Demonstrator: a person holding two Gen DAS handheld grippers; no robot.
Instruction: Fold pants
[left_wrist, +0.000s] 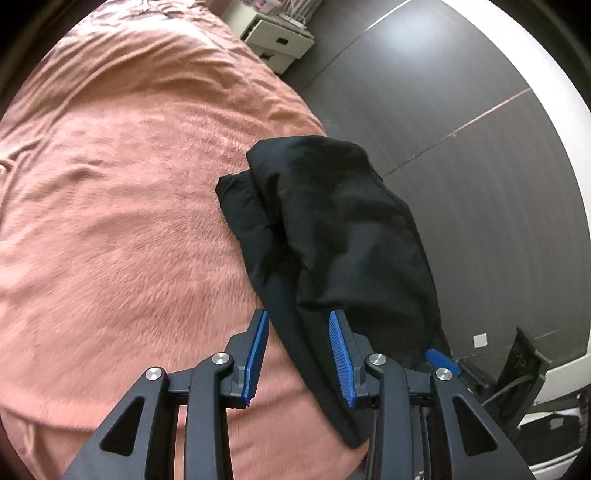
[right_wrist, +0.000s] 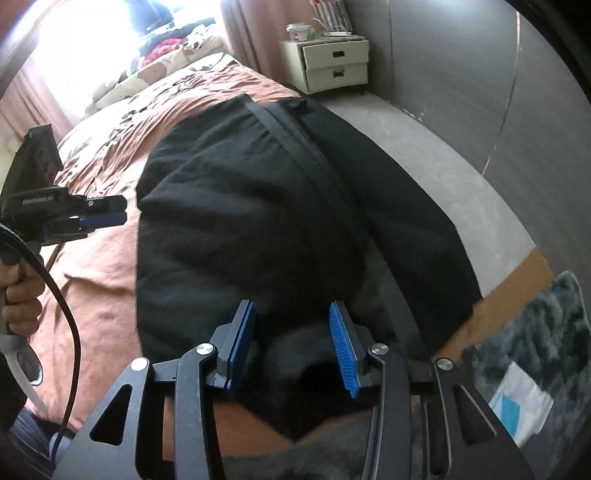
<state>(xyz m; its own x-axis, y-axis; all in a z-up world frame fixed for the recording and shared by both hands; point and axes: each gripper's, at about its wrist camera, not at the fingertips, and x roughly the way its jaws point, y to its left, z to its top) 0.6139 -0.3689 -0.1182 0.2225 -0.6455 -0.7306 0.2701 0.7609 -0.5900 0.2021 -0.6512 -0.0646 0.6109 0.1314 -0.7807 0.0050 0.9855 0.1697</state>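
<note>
The black pants (left_wrist: 332, 229) lie in a folded bundle at the edge of the bed (left_wrist: 129, 184), on its salmon bedspread, with part of the cloth hanging over that edge toward the grey floor (left_wrist: 480, 184). The left gripper (left_wrist: 299, 354) is held above the bundle's near end, its jaws spread and nothing pinched; the right gripper (right_wrist: 291, 343) is likewise held with jaws spread over the near end of the pants (right_wrist: 258, 221), and no cloth is seen clamped between its blue pads (right_wrist: 341, 347). The fold is judged largely made, so the step in hand is probably to square or seat the bundle. The overhanging layer should be gathered toward the middle of the bed before release, and both layers should be pinched together near the bundle's edge, so that the upper layer is not dragged off the lower.
</note>
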